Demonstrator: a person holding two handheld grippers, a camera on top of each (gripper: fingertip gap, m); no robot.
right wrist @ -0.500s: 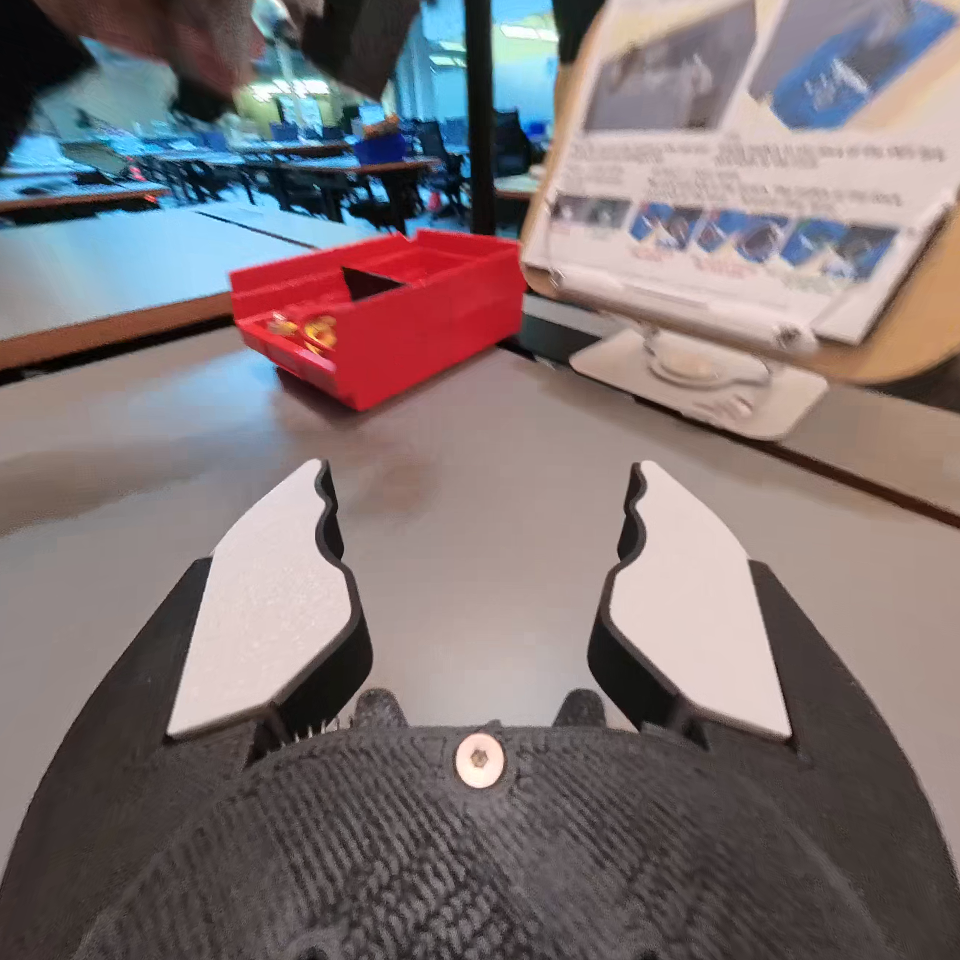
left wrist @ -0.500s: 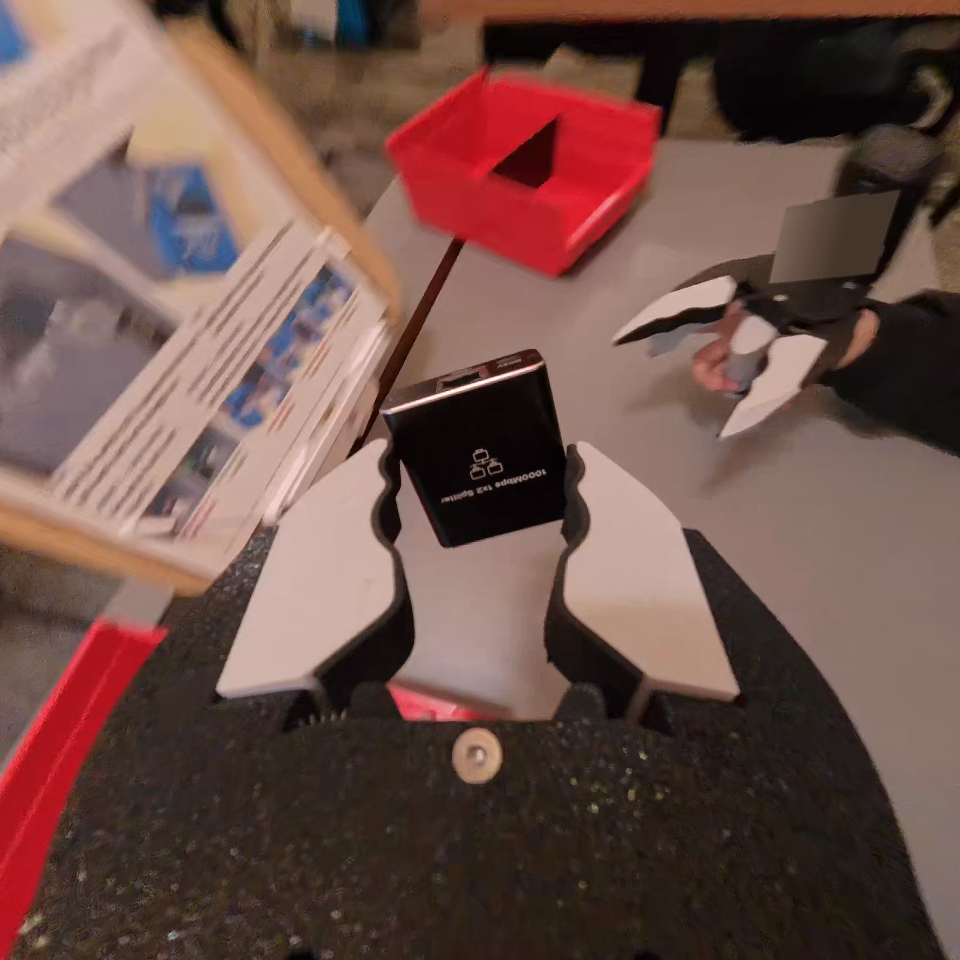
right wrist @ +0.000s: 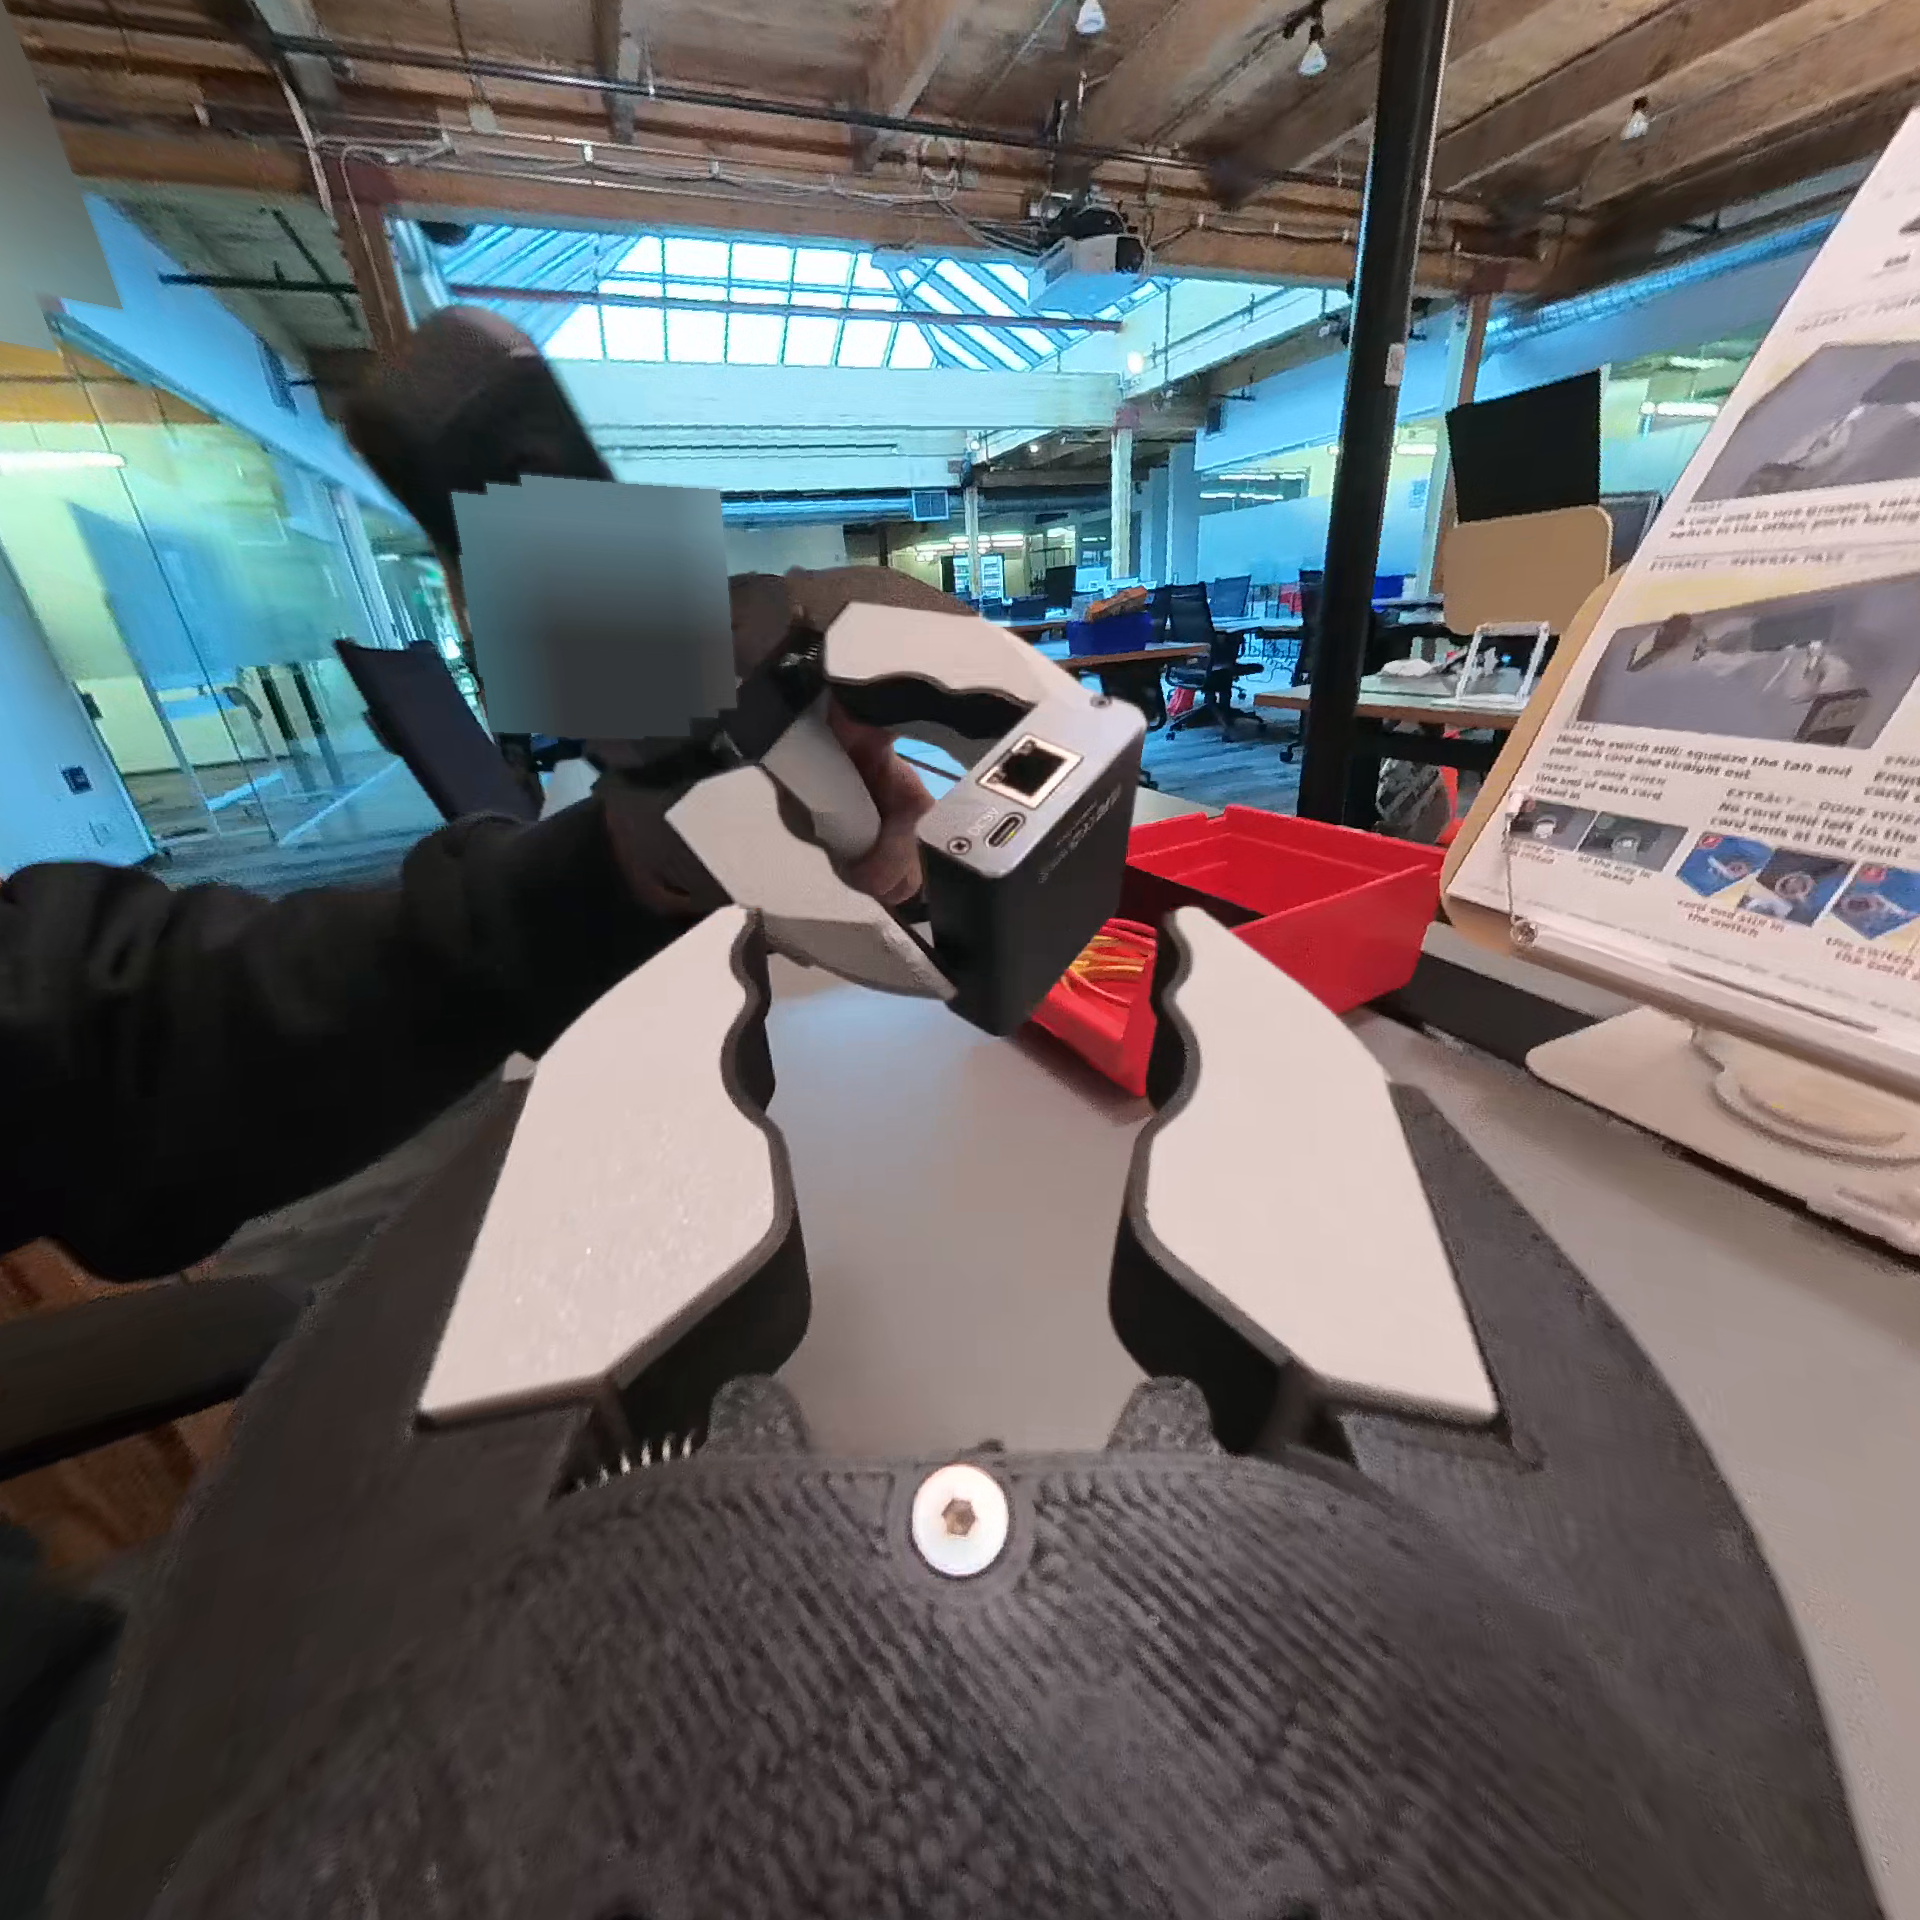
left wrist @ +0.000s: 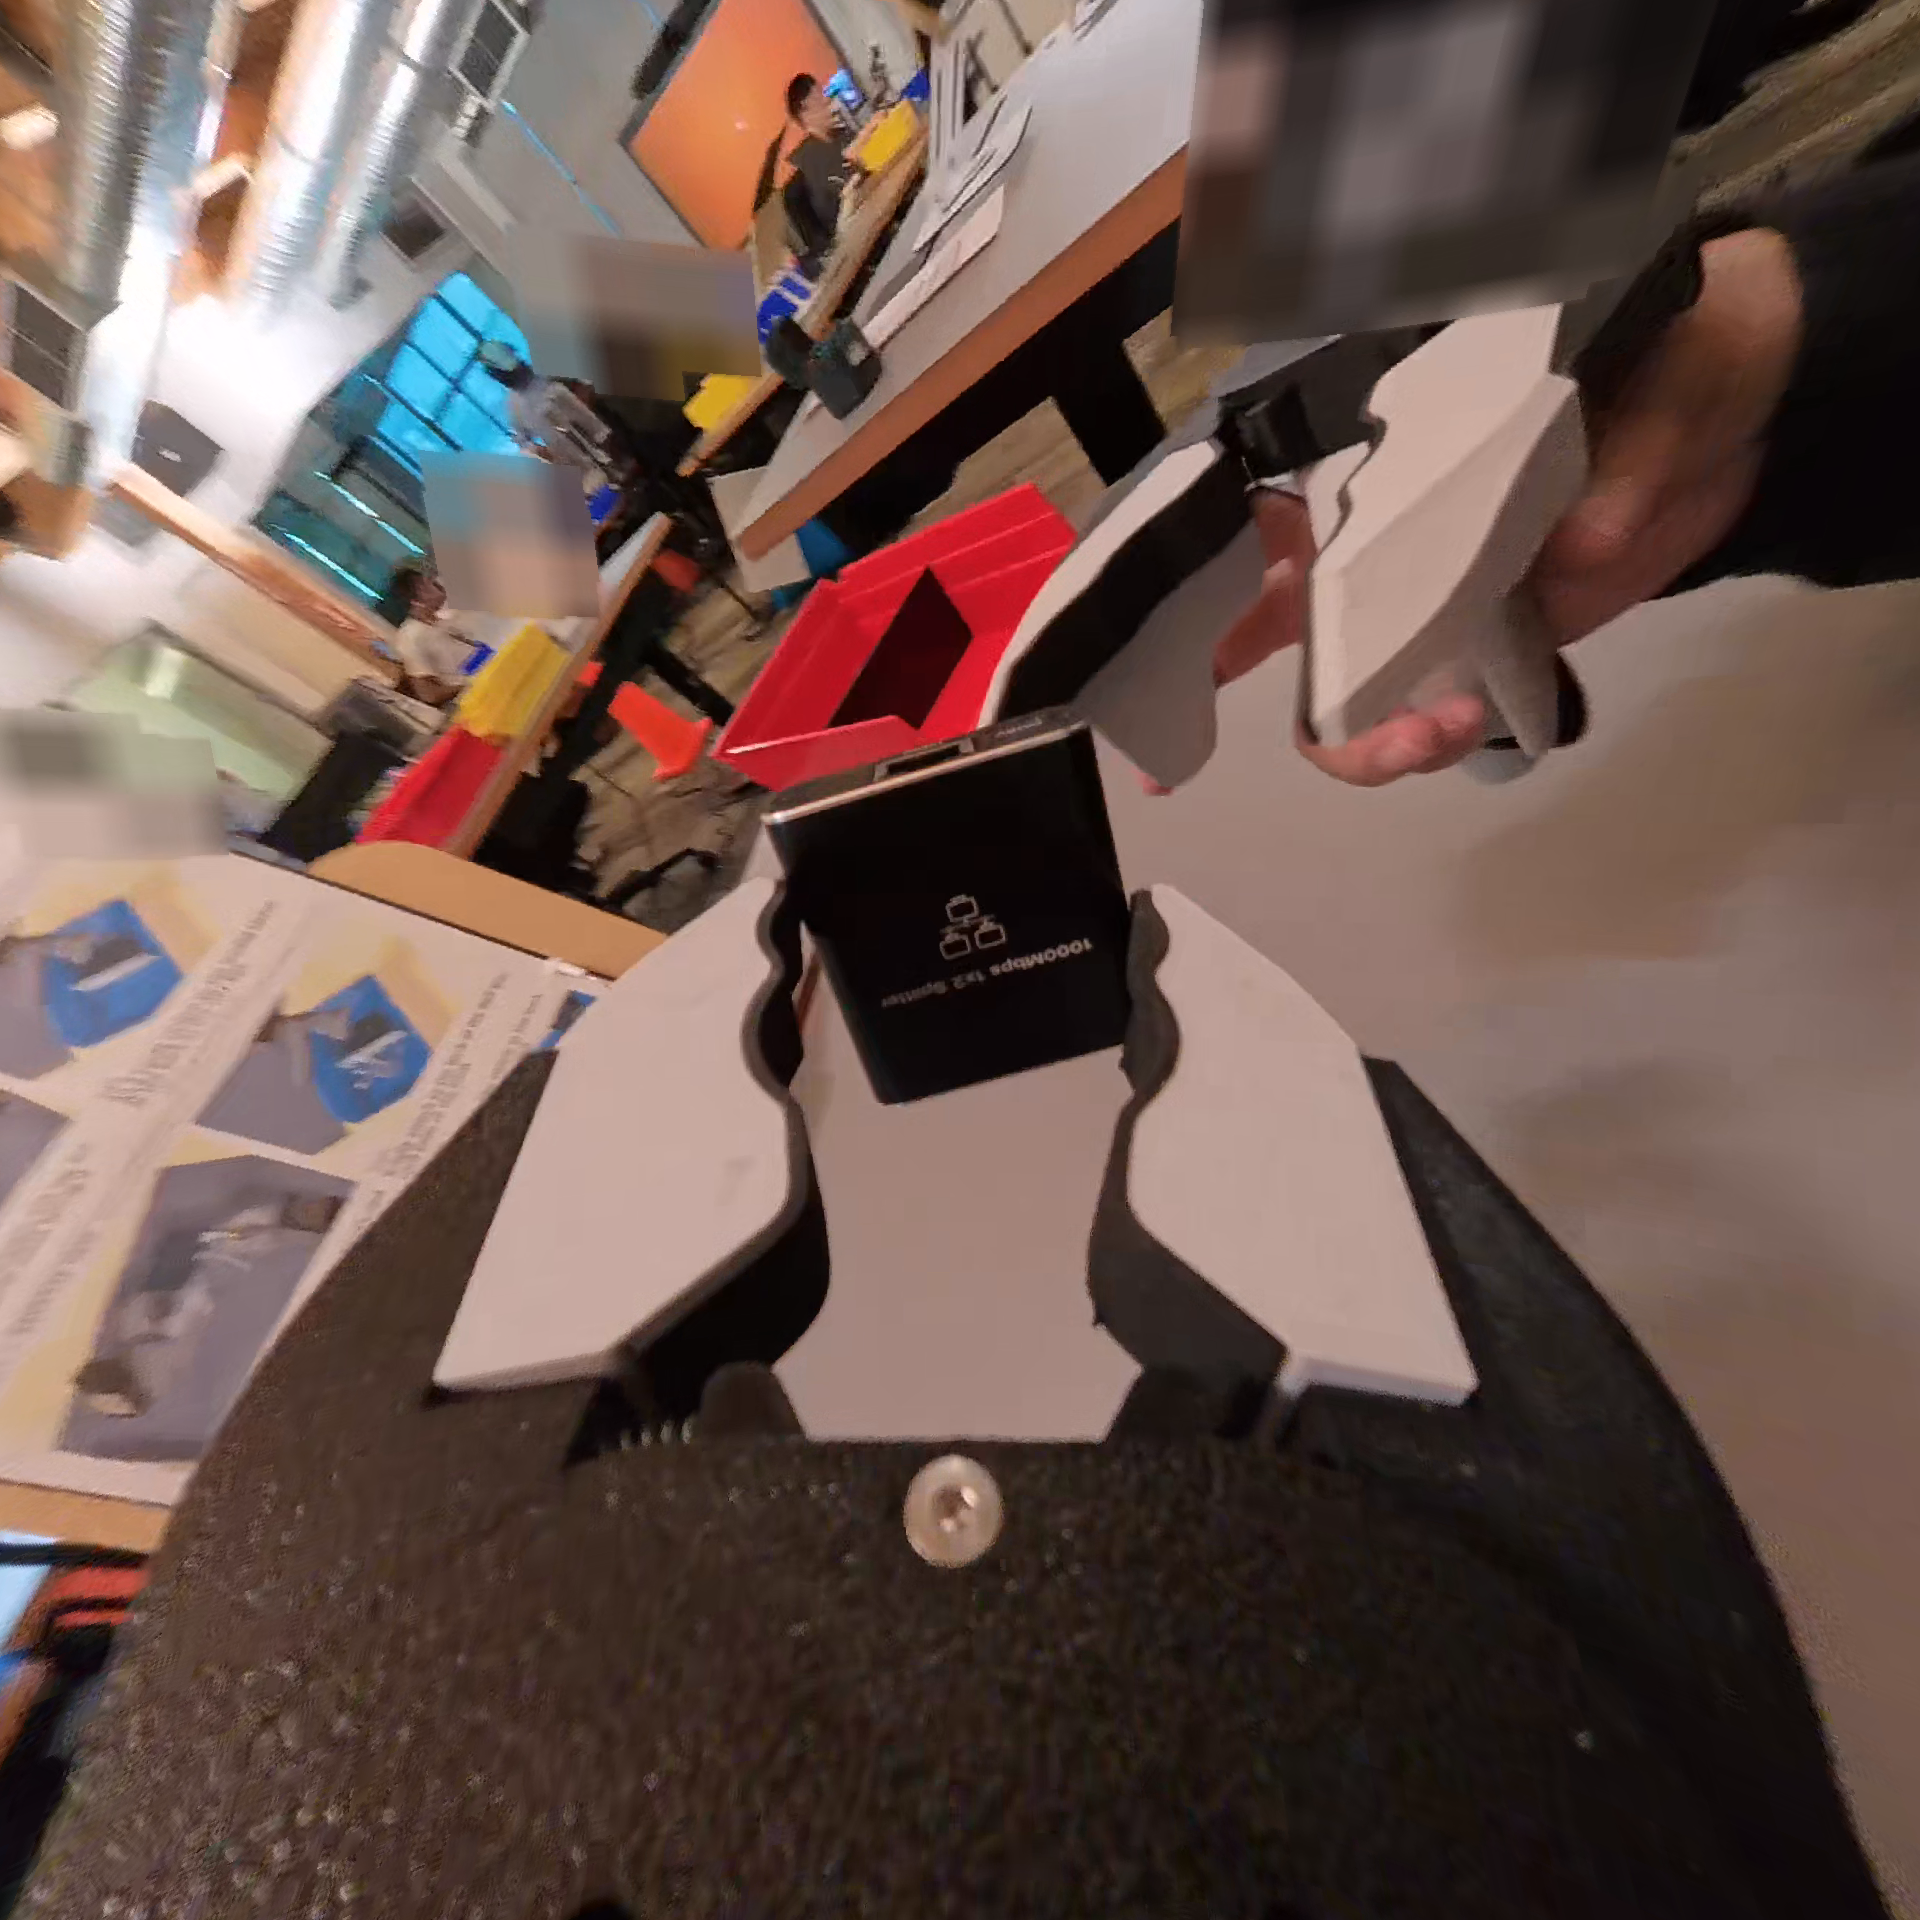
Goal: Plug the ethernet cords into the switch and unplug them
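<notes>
The right hand-held gripper has its jaws spread apart with nothing between them, above the grey bench. Just beyond its tips, the left hand-held gripper clamps the black switch off the bench, its port end facing the camera. A red bin sits behind, near the far edge, with a printed instruction board on a stand at the right edge.

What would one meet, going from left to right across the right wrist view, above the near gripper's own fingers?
Black sleeve → left gripper → black switch that it holds → red bin → instruction board on its white stand.
</notes>
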